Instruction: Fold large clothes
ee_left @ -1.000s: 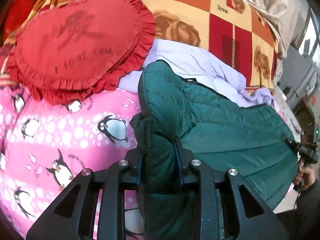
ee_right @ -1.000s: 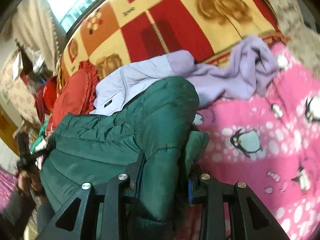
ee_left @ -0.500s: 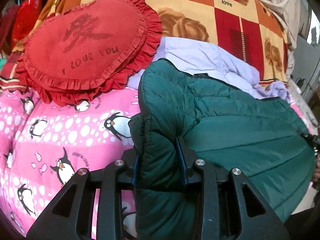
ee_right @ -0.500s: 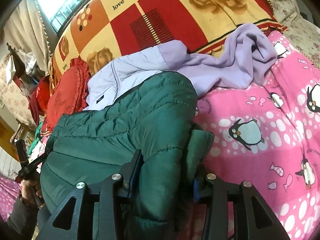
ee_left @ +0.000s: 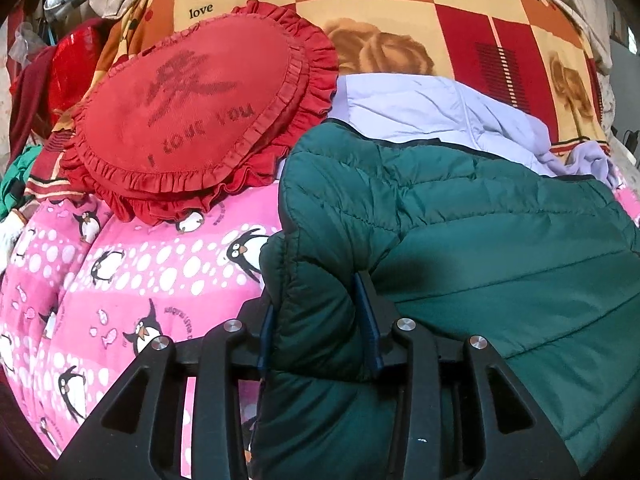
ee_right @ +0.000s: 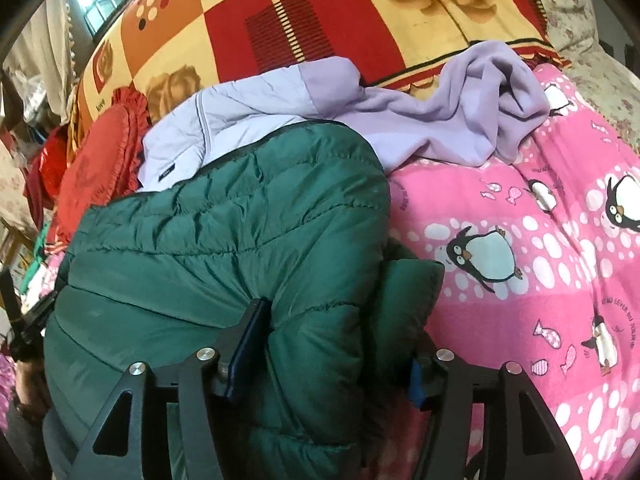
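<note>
A dark green quilted puffer jacket (ee_left: 460,240) lies on the pink penguin blanket (ee_left: 120,264), partly over a lilac jacket (ee_left: 420,108). My left gripper (ee_left: 318,316) is shut on a thick bunch of the green jacket at its left edge. My right gripper (ee_right: 332,340) is shut on a bunch of the same green jacket (ee_right: 224,232) at its right edge, beside the pink blanket (ee_right: 540,280). The fingertips of both grippers are buried in the fabric.
A red frilled heart cushion (ee_left: 200,108) lies at the left behind the jacket. The lilac jacket (ee_right: 248,120) and a lilac fleece garment (ee_right: 480,104) lie behind it. A red, orange and yellow rose blanket (ee_left: 400,8) rises at the back.
Both grippers have moved forward over the bed with the green jacket still in them. The cushion and the lilac clothes look nearer and larger.
</note>
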Motion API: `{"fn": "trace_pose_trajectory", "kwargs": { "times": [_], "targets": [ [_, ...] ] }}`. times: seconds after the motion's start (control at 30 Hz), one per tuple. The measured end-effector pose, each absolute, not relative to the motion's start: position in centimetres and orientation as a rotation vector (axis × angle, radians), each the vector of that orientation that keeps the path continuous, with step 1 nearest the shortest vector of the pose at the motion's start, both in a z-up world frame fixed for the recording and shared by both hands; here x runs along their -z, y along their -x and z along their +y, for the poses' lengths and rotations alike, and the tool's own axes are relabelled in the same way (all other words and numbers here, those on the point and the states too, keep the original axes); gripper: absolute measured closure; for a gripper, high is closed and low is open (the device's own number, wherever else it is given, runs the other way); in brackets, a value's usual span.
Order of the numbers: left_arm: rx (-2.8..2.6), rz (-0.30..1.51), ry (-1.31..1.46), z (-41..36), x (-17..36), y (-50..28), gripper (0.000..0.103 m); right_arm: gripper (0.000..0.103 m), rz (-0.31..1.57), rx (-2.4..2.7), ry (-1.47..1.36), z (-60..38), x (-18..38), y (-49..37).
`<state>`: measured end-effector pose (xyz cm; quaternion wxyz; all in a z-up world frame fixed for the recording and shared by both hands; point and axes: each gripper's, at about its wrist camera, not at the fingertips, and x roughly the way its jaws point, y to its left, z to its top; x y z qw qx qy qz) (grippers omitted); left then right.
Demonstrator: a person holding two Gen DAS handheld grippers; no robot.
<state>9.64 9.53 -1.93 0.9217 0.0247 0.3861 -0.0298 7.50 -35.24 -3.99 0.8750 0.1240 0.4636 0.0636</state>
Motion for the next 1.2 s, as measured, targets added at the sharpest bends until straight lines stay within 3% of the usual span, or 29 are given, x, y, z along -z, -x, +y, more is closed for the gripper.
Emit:
{"fn": "trace_pose_trajectory", "kwargs": {
  "times": [0.8,0.9,0.97,1.2],
  "targets": [
    [0.076,0.794,-0.035,10.0,3.2,-10.4,0.064,0.041,1.002,-0.104,-0.218,-34.5,4.0,-7.8],
    [0.092,0.79,-0.025,10.2,2.7,-11.1,0.066,0.055,0.977,-0.112,-0.248,-34.8,3.6,-7.3],
    [0.102,0.755,-0.018,10.5,1.8,-10.6,0.075,0.066,0.921,-0.125,-0.267,-35.2,2.2,-6.9],
    [0.131,0.579,0.002,11.2,-4.8,-9.1,0.086,0.072,0.658,-0.184,-0.244,-35.3,-4.2,-6.0]
  ]
}}
